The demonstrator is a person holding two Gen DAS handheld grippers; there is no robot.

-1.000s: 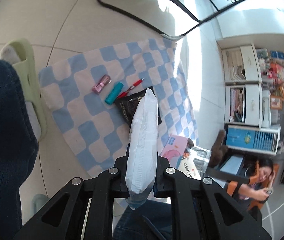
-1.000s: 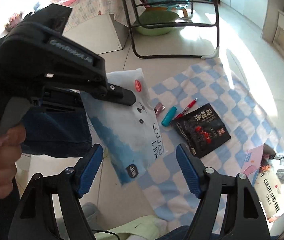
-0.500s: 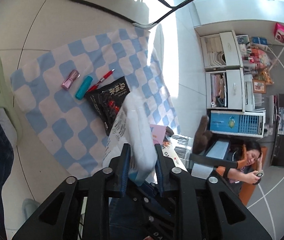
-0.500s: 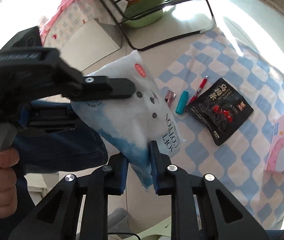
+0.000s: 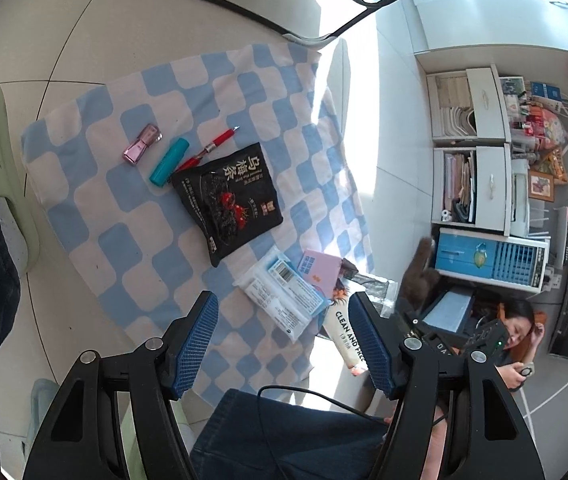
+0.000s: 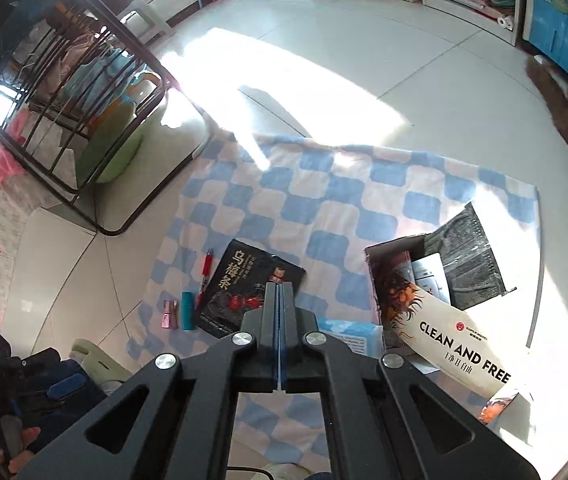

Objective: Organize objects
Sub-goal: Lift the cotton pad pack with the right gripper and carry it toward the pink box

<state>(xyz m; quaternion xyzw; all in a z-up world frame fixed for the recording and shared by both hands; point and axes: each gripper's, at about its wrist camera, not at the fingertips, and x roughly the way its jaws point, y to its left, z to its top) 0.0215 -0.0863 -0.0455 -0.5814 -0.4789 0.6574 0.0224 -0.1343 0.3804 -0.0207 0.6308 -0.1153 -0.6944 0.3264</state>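
Observation:
A blue-and-white checked cloth (image 5: 132, 216) lies on the floor. On it lie a pink bottle (image 5: 142, 149), a teal tube (image 5: 168, 161), a red pen (image 5: 212, 148), a black snack pouch (image 5: 230, 196) and the white cotton-pad pack (image 5: 282, 296), next to a pink packet (image 5: 321, 270) and a "CLEAN AND FREE" pouch (image 5: 345, 338). My left gripper (image 5: 284, 344) is open and empty above the cloth's near edge. My right gripper (image 6: 280, 292) is shut and empty over the black pouch (image 6: 244, 284); the cotton pack (image 6: 347, 334) lies just right of it.
A cardboard box (image 6: 399, 268) with packets and a black mesh bag (image 6: 467, 264) sit on the cloth's right side. A black metal rack (image 6: 84, 120) stands at the far left. Shelves (image 5: 479, 152) and a seated person (image 5: 511, 328) are to the right. A green slipper (image 5: 0, 160) lies left.
The cotton-pad pack, held by both grippers half a second ago, now lies on the cloth beside the pink packet. My left gripper has opened; my right gripper is shut and empty.

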